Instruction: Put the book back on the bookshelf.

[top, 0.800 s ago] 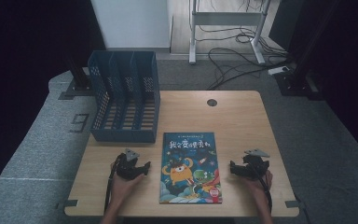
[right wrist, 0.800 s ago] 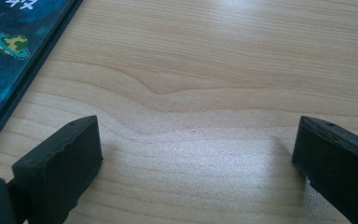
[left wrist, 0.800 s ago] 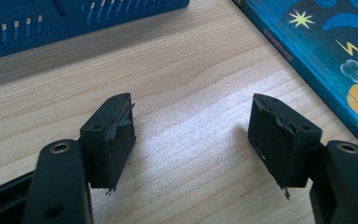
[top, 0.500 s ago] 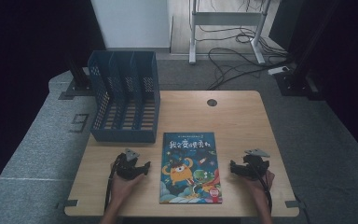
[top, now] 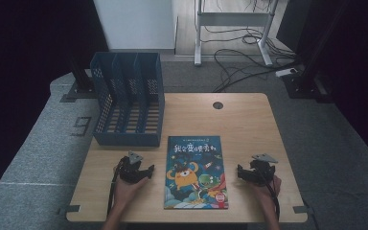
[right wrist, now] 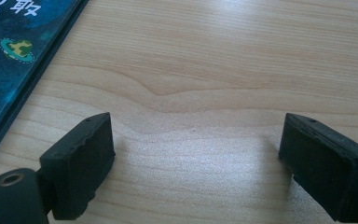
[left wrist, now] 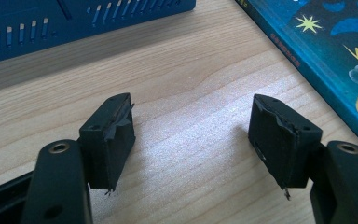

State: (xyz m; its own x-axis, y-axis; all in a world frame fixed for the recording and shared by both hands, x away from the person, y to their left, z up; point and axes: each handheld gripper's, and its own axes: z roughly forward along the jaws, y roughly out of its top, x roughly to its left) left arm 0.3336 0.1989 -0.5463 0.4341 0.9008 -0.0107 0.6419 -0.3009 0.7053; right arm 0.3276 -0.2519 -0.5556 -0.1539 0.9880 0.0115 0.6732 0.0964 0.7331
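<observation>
From the high view, the flat picture book with a dark blue cartoon cover (top: 196,172) lies face up near the front edge of the pale wooden table (top: 249,124), just in front of the blue slotted plastic file rack (top: 128,98) and close to its front right corner. The left gripper (top: 148,173) rests just beside the book's left edge and the right gripper (top: 239,173) sits near its right edge, neither touching it. A clean pickup probably calls for sliding one jaw under an edge, since the cover lies flush on the wood. In the left gripper view, the left gripper (left wrist: 193,135) has its jaws spread apart over bare wood with nothing between them; the book (left wrist: 328,51) lies off to the right and the rack (left wrist: 74,23) ahead, so turning toward the book's spine would come first. In the right gripper view, the right gripper (right wrist: 196,154) likewise stands wide open and empty, the book (right wrist: 14,56) lying to its left; it could steady the far edge while the other lifts.
</observation>
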